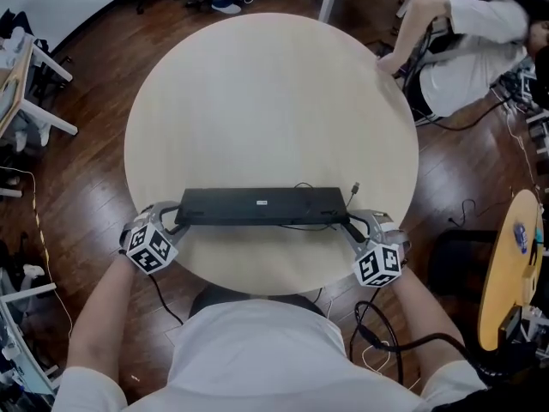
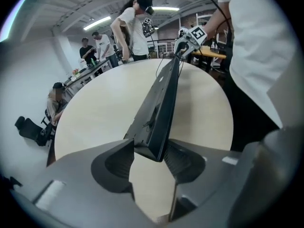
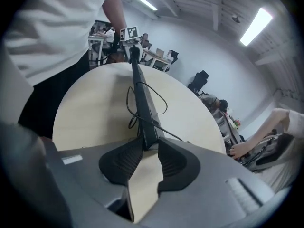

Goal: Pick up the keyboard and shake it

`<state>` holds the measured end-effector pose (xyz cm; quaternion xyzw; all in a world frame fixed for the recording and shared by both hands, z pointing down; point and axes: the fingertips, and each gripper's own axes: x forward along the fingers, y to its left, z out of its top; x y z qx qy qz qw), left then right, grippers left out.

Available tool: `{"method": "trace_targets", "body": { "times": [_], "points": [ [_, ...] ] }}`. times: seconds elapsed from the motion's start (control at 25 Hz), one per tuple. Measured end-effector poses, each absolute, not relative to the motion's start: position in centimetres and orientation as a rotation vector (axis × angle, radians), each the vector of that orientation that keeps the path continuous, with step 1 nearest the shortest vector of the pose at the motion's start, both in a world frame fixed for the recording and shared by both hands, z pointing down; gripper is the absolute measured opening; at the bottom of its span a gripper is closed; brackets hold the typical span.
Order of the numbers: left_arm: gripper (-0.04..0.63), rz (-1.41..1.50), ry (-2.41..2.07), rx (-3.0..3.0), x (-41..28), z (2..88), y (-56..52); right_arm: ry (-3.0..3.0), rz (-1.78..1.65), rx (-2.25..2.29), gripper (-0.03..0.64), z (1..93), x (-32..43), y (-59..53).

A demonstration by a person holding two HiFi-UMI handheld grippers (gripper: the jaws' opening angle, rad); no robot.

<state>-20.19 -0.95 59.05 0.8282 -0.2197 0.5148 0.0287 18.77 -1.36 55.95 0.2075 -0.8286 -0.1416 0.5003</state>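
A black keyboard (image 1: 262, 206) lies across the near part of the round pale table (image 1: 266, 101), underside up with a small label showing. Its thin cable (image 1: 353, 189) curls off the right end. My left gripper (image 1: 176, 217) is at the keyboard's left end. In the left gripper view that end of the keyboard (image 2: 159, 113) sits between the jaws of the left gripper (image 2: 149, 158), which stand apart and loose around it. My right gripper (image 1: 352, 223) is at the right end. In the right gripper view the right gripper (image 3: 149, 148) pinches the keyboard's (image 3: 142, 108) edge between its pads.
A person in white (image 1: 463, 50) leans at the table's far right edge, hand (image 1: 386, 58) on the rim. A yellow round table (image 1: 510, 264) stands at the right and white furniture (image 1: 26, 101) at the left. A black cord (image 1: 377, 333) hangs by my right arm.
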Motion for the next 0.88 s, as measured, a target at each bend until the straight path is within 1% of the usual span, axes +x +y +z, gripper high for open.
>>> {"method": "trace_targets", "body": {
  "times": [0.2,0.4,0.64,0.68,0.88],
  "points": [
    [0.205,1.826,-0.699,2.519,-20.1,60.9,0.8,-1.913,-0.473,0.486,0.107,57.8,19.0,0.2],
    [0.229,2.035,-0.703,2.423,-20.3,62.5,1.7,-1.881,-0.500,0.476,0.123,60.2,19.0,0.8],
    [0.232,2.301,-0.651,2.262,-21.2,62.6,2.7,-1.812,-0.559,0.407,0.132,61.4,19.2,1.3],
    [0.245,2.313,-0.656,2.240,-21.6,62.5,3.0,-1.810,-0.555,0.401,0.137,61.6,19.2,1.6],
    [0.244,2.191,-0.761,2.149,-24.3,61.7,5.4,-1.817,-0.433,0.464,0.140,61.9,20.3,3.0]
  ]
}}
